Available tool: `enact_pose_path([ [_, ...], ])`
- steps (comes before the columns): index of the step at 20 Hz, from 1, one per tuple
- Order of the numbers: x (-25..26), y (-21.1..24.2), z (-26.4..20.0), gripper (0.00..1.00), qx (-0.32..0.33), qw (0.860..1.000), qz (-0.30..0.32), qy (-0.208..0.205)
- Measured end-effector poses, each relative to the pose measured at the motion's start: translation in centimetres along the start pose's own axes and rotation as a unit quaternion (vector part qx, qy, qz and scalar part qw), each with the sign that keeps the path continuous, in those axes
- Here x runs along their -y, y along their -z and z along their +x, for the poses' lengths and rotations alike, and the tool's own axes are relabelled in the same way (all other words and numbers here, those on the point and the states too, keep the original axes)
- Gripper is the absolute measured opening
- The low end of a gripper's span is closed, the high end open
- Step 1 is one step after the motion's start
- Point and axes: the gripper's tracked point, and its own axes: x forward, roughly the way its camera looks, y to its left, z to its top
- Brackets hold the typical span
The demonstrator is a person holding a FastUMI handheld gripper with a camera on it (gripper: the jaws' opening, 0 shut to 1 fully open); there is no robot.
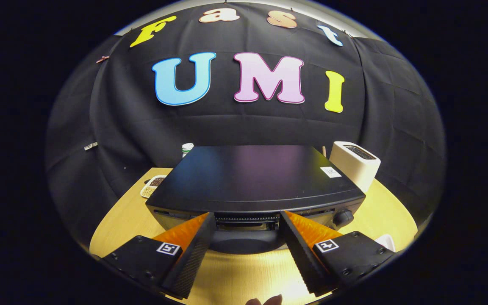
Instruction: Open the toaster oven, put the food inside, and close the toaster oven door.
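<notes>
While jaws spread flank toaster oven (252, 178) handle, white toaster (354, 163) stands right, snack tray (153, 186) left.

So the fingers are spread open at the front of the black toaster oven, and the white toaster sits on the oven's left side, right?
Not quite. In the gripper view the white toaster stands on the right side of the black toaster oven, beyond the right finger, not on its left. The rest holds: the gripper has its fingers spread open at the oven's front, with the handle between them.
</notes>
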Motion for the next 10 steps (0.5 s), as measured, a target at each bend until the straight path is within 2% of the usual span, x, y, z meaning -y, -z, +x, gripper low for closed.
enact_pose_path([
  [10, 0.3, 5.4, -4.5, 0.99, -0.029, 0.999, 0.018, 0.002],
])
